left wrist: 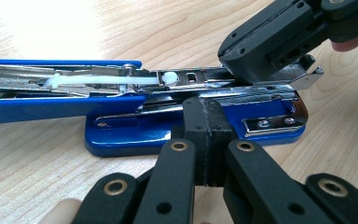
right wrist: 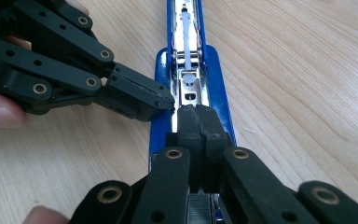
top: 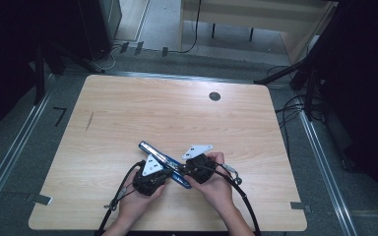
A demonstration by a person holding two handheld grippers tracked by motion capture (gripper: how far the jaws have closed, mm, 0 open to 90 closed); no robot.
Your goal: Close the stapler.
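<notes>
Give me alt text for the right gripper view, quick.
A blue stapler lies open on a wooden table, its metal staple channel and white pusher exposed. The right gripper, shut, rests on the channel, and the left gripper, also shut, comes in from the left to the stapler's edge.

In the left gripper view the stapler (left wrist: 135, 130) runs off the left edge, its lid end cut away, and the left tool (left wrist: 208, 126) hides the middle of its base. In the right gripper view the right tool (right wrist: 196, 128) covers the stapler's near end, and its far tip leaves the top edge. From above, both hands mask where the tools meet it.
</notes>
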